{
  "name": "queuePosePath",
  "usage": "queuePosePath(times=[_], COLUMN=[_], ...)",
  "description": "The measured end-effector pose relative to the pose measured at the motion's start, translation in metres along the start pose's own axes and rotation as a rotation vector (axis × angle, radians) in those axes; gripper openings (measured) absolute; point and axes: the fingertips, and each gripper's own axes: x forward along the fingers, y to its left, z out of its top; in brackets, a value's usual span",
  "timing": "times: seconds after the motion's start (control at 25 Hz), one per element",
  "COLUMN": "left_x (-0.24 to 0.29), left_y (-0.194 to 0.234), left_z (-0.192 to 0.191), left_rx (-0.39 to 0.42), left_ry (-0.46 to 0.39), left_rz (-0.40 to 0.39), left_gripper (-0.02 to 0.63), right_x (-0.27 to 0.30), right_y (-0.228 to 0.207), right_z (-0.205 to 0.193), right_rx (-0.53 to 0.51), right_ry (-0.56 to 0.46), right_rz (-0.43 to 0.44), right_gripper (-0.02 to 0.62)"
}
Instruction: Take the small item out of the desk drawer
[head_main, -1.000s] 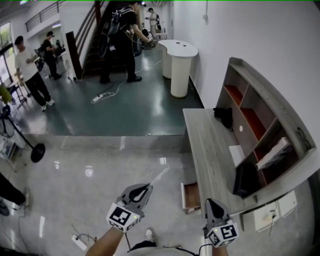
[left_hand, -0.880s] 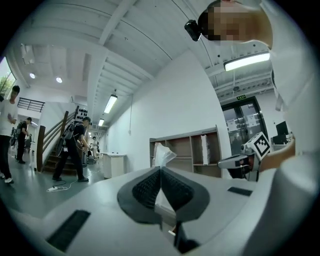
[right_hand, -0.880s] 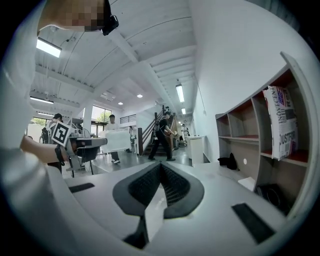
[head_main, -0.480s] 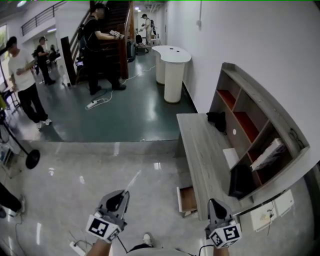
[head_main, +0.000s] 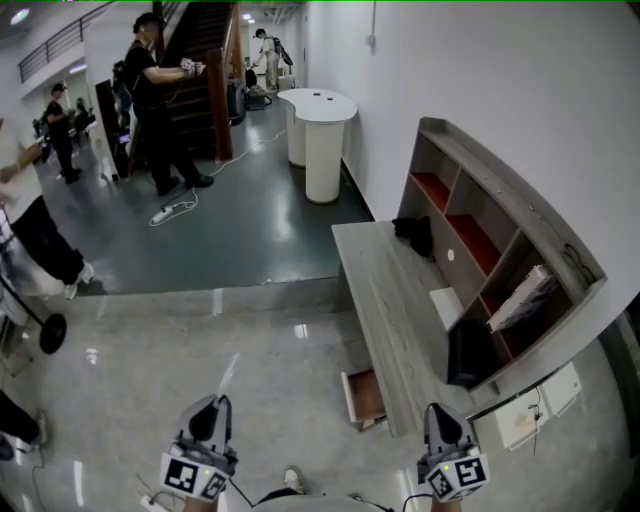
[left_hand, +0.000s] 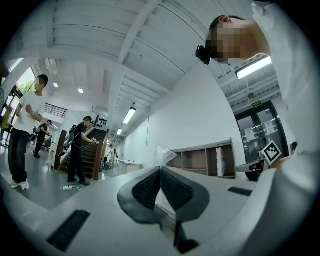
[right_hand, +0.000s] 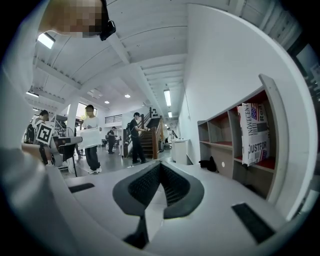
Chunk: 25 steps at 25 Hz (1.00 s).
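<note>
Looking steeply down from head height, we hold two grippers low in front of us over a glossy grey floor (head_main: 180, 340). Our left gripper (head_main: 212, 408) has its jaws pressed together on the edge of a small clear plastic packet (head_main: 228, 370). The packet pokes out past the tips as a thin, pale, crinkled sliver. Our right gripper (head_main: 440, 412) has its jaws closed on each other with nothing between them.

To our right a long wooden desk (head_main: 385, 290) runs along the white wall. Its drawer (head_main: 362, 395) hangs pulled open under the near end, well apart from the packet. So the item appears to be out of the drawer already.

We judge the main risk to be the hold itself. The packet is thin, slick and caught only by one edge, so a quick swing or a slight easing of the jaws could let it slide free and drop to the floor. It is also nearly see-through, so it could be hard to find again on that shiny surface. The open drawer juts into our walking space beside the right gripper, and we could knock it if we turn that way.
</note>
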Motion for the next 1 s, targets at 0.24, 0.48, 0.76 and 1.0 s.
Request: queuePosePath(times=[0.24, 0.48, 0.76, 1.0], left_x=[0.006, 0.006, 0.008, 0.004], left_y=[-0.002, 0.003, 0.007, 0.01], left_z=[0.002, 0.002, 0.007, 0.005], left_rx=[0.001, 0.002, -0.02, -0.025], left_ry=[-0.017, -0.021, -0.032, -0.036], left_rz=[-0.019, -0.031, -0.037, -0.036], left_gripper=[0.018, 0.017, 0.017, 0.018], right_x=[0.003, 0.007, 0.014, 0.017], right_y=[0.006, 0.014, 0.023, 0.031], right_z=[0.002, 0.007, 0.009, 0.008], right_rx=[0.0, -0.006, -0.007, -0.015], right_ry=[-0.011, -0.015, -0.011, -0.008], right_rz=[0.004, 0.009, 0.022, 0.036], right_gripper=[0.021, 0.021, 0.021, 0.022])
